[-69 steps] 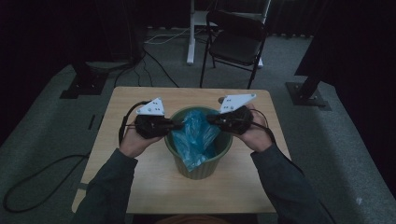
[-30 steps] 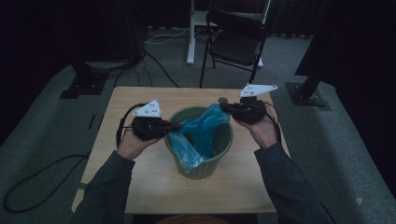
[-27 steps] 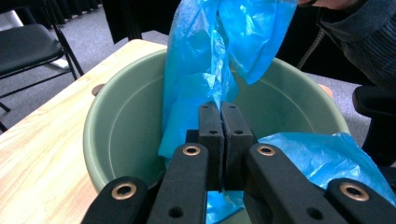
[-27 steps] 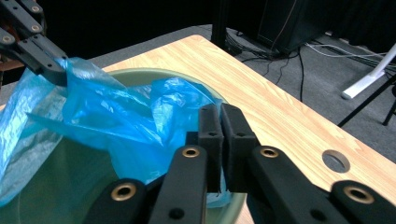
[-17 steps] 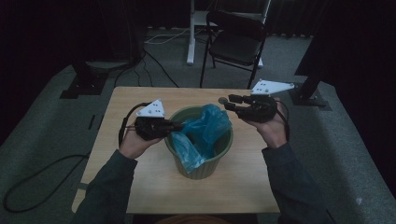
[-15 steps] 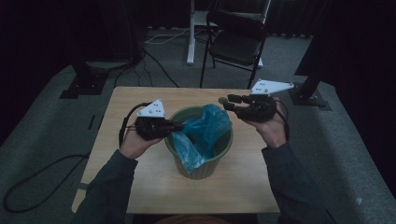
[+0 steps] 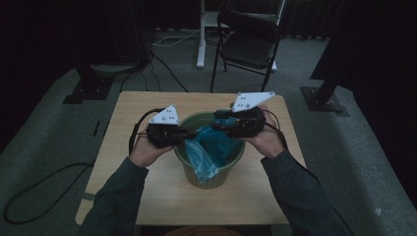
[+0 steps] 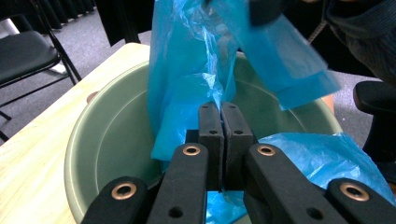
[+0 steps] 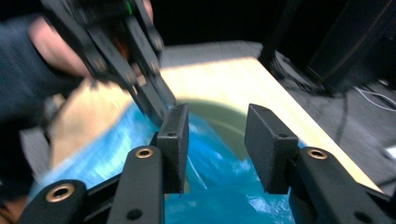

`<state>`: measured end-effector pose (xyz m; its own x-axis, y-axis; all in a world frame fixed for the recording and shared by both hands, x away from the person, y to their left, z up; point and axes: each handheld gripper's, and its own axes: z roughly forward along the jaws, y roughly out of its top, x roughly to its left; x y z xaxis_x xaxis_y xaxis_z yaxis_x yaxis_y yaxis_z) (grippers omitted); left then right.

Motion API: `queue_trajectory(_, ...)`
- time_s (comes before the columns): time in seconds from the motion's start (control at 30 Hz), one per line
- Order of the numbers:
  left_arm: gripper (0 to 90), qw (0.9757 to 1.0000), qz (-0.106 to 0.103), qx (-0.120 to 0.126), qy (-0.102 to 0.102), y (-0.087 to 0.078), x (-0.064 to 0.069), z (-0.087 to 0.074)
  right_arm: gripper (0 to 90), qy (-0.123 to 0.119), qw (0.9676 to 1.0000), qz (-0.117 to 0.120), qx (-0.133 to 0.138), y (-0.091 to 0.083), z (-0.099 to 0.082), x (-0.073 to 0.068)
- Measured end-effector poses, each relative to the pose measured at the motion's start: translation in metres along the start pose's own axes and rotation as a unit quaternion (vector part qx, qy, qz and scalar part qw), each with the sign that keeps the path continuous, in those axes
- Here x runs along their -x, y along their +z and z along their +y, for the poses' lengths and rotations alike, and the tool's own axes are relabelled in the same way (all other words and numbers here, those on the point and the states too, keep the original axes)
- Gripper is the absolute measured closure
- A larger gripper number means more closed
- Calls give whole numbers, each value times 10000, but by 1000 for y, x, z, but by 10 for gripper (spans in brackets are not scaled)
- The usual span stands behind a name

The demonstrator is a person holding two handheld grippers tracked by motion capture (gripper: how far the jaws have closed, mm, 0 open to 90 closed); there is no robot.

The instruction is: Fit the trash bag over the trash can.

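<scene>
A green bin [image 7: 211,174] stands mid-table with a blue plastic bag [image 7: 214,147] hanging into it. My left gripper [image 7: 194,133] is at the bin's left rim, shut on the bag's edge [image 8: 187,93], a thin fold pinched between the pads [image 8: 210,126]. My right gripper [image 7: 220,120] hovers over the bin's far right rim. Its jaws have just been opening and stand apart. In the right gripper view the right gripper [image 9: 217,144] has the bag [image 9: 219,186] below its jaws, not pressed by the pads, and the left gripper [image 9: 154,98] is just beyond.
The bin sits on a light wooden table [image 7: 147,105] with bare surface on all sides. Beyond the far edge stand a black folding chair [image 7: 251,44] and a white desk leg [image 7: 201,34]. Cables and stand bases [image 7: 88,88] lie on the grey floor.
The right gripper let go of the stretched bag, opened, drew off to the right, then came back left over the bin rim. The bag sagged back. The left gripper kept still.
</scene>
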<state>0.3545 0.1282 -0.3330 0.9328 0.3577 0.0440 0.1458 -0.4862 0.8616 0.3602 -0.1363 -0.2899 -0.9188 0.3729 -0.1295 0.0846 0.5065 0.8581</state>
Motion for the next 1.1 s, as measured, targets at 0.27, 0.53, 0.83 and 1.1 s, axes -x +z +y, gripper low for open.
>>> queue_trajectory(0.27,884,10000,-2,-11,11,0,0,0,555,-500,9966,-285,-589,17,-6,0)
queue_trajectory(0.53,884,10000,-27,-35,61,1,1,0,542,-657,9953,-394,-600,21,-5,3)
queue_trajectory(0.83,884,9999,-54,-33,110,0,2,0,642,-931,9916,-168,-884,34,-7,6)
queue_trajectory(1.1,872,10000,-10,25,52,-3,-1,-1,900,-998,9904,-140,-946,36,-7,4)
